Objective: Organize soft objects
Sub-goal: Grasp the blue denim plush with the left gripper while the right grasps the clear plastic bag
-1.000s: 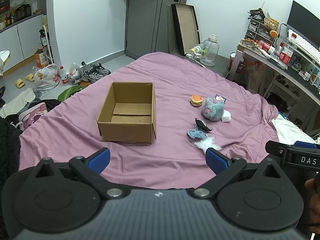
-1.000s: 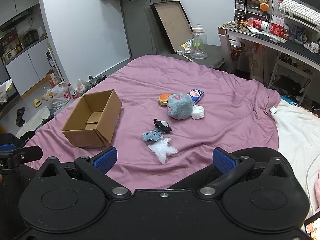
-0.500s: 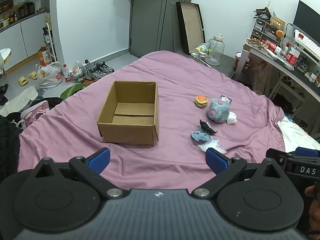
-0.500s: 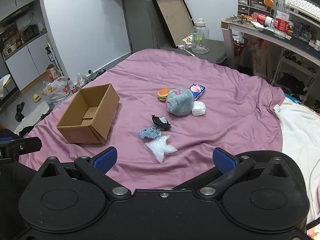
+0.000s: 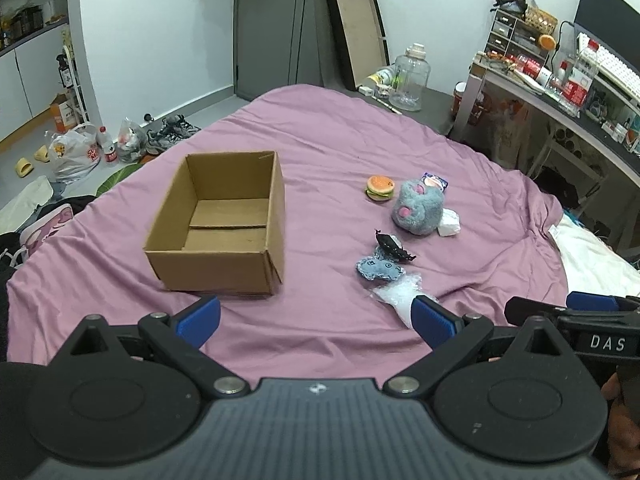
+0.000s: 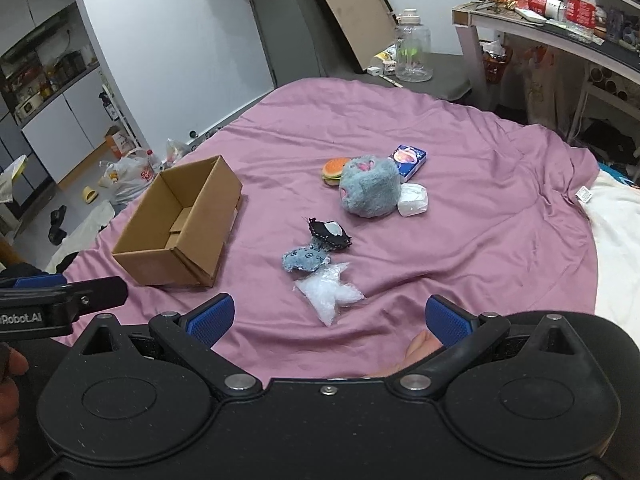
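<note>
Both grippers nearer, cardboard box (image 5: 224, 228) empty

Your left wrist camera looks forward over its own blue fingertips (image 5: 198, 314) from the near edge of the purple bed (image 5: 328, 132), squarely facing the cardboard box (image 5: 224, 224), with the toys off to its right. Your right wrist camera sits just beside it, further right, above the same bed edge (image 6: 460, 128), so the box (image 6: 180, 224) falls left and the grey plush (image 6: 370, 190) near centre. Both views share the box, the toy cluster, the far door wall and the desk. Each catches the other gripper at its lower edge.
</note>
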Available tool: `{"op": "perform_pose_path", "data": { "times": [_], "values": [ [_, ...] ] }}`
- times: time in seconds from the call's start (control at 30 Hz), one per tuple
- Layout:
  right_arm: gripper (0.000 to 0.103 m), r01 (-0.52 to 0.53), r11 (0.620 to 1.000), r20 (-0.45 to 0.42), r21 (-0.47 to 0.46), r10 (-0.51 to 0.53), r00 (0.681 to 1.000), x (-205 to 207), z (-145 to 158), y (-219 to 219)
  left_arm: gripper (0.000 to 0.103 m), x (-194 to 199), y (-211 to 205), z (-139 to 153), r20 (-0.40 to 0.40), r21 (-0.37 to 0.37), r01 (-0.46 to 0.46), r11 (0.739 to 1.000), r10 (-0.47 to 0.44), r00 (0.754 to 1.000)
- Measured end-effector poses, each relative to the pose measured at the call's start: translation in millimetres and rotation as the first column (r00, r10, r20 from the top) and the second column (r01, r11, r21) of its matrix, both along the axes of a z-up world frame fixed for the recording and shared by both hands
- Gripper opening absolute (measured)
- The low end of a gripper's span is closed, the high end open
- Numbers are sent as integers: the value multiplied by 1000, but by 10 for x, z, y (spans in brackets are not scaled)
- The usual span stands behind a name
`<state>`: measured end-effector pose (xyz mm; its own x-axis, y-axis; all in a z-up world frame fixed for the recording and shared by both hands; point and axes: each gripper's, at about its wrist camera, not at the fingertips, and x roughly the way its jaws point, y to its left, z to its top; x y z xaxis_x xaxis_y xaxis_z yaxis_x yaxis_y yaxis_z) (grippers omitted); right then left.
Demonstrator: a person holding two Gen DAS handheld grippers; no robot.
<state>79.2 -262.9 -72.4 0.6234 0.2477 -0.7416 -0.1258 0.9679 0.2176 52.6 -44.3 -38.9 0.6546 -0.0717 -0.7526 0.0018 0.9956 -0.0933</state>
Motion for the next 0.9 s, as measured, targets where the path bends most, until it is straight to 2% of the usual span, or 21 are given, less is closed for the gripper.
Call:
{"op": "perform_pose_path", "data": {
  "times": [0.2,0.6,0.7,0.77,0.9],
  "values": [
    [103,-2,999,-37,45,3,999,147,-116,-70,101,227,-60,-151,-48,-7,-30,1000,30,998],
    [102,43,994,-142,105,-28,990,589,-416,-121,99,728,-256,-435,-94,-55,-14,998,9,996],
    [96,62,988,-178,143,-35,983,700,-529,-151,99,867,-275,-506,-107,-66,-26,997,19,994],
    [84,57,982,-217,183,-16,976,783,-626,-161,98,953,-275,-555,-116,-77,-32,997,23,993],
    [81,73,982,-260,174,-25,965,878,-761,-118,93,1118,-269,-653,-137,-105,-38,994,24,990]
  ]
}}
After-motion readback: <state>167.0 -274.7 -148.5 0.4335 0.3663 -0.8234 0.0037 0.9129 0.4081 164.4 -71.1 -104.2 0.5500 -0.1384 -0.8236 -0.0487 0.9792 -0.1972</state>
